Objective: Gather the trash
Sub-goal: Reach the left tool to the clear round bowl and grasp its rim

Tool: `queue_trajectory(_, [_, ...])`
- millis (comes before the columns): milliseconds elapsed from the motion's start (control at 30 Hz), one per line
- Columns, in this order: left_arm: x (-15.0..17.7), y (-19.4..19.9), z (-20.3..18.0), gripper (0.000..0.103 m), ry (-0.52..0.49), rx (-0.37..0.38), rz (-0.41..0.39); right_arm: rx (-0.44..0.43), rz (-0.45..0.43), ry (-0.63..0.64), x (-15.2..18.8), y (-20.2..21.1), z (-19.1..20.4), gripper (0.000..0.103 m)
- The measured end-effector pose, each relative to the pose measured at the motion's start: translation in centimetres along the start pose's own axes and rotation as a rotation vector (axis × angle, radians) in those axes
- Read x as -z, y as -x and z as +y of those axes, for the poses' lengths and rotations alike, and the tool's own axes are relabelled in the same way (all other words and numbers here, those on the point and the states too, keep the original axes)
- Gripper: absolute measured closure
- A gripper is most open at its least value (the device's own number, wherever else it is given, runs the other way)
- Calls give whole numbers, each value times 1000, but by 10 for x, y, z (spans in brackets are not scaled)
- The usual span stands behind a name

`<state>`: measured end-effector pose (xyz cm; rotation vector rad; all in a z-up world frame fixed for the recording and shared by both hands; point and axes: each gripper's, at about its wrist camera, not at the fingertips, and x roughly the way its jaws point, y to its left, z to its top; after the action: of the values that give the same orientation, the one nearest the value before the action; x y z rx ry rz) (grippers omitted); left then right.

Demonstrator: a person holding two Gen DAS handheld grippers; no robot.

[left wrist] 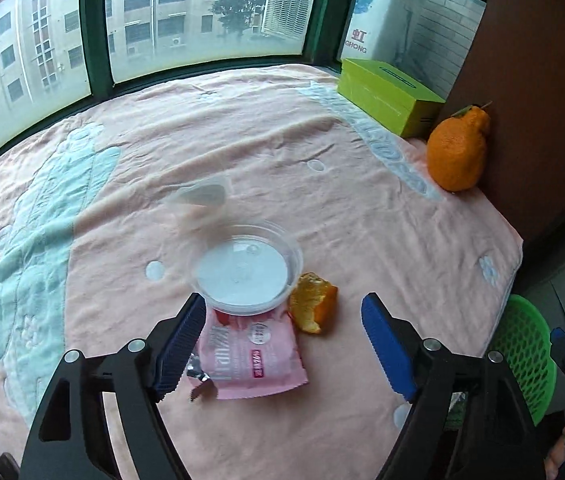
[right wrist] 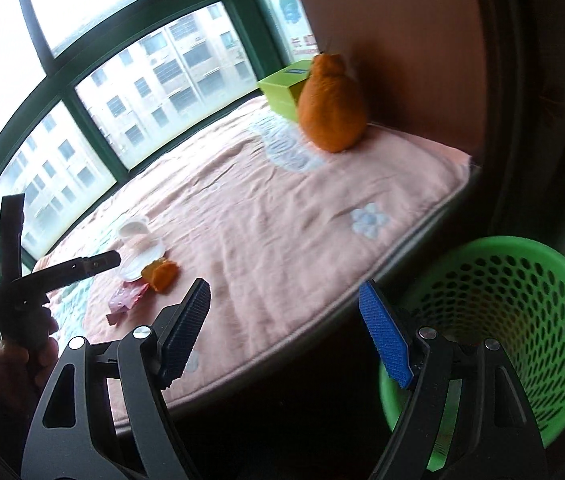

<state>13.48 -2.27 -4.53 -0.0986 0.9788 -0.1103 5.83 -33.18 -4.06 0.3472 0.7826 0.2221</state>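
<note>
The left tongs (left wrist: 282,344) are hanging released right over the pink wrapper (left wrist: 252,362) on the blanket (left wrist: 362,208), its length running away from them toward the lid (left wrist: 246,270), while the right tongs (right wrist: 282,332), also released, are sitting nearer the bin (right wrist: 522,320).

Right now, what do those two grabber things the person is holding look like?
Each tool has two black arms with triangle-shaped holes and round silver bolts. The left tool and right tool both end in flat, bumpy blue pads. No cables or sleeves show.
</note>
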Motion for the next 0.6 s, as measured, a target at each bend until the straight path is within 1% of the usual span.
queue_trajectory(100, [-2,-8,13,25,1,-3,23,-21,6,19,-2,-8,12,26])
queue_trajectory(233, [-5,-23,20,16,-33,-7,55,-36,16,37,-3,-16,23,26])
queue_trajectory(367, [-10,-39,23,10,-61,-4,80,-42,29,43,-3,-22,29,26])
queue_trajectory(600, [-21,-67,27,9,-58,1,122,-49,57,63,-3,-34,40,26])
